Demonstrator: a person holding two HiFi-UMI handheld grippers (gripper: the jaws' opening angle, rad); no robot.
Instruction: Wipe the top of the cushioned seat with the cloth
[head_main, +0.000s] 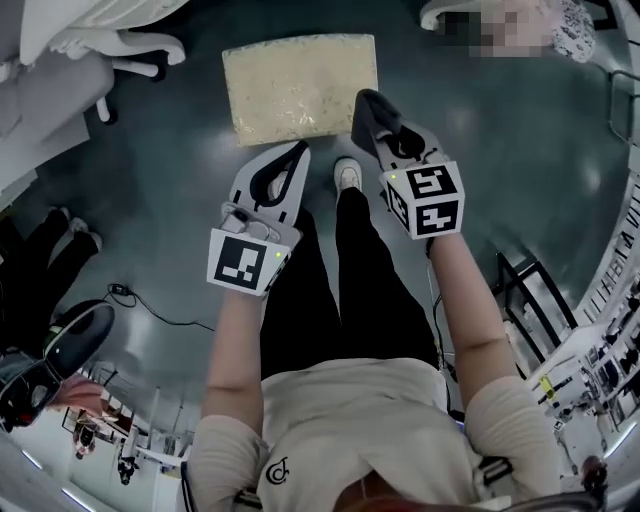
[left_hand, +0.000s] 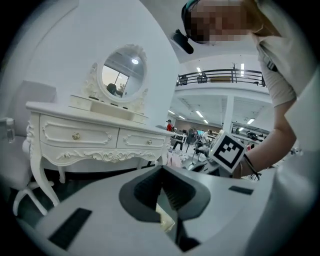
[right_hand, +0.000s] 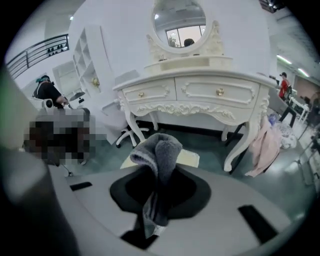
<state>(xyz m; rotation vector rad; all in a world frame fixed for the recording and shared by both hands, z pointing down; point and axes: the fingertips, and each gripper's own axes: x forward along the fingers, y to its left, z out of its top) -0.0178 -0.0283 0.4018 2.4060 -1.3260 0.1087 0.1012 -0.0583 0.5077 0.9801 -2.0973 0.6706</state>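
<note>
Your cushioned seat (head_main: 300, 88) is a rectangular pad with a pale yellow, speckled top that faces up and lies level. Your cloth (right_hand: 157, 160) is grey and thick, with a striped hem. It is folded into a bunch and clamped between the closed jaws of your right gripper (right_hand: 159, 187). Its rounded fold stands up past the jaws and its hem trails behind them. The cloth is at the seat's near right corner. Whether it touches the seat top cannot be determined.
</note>
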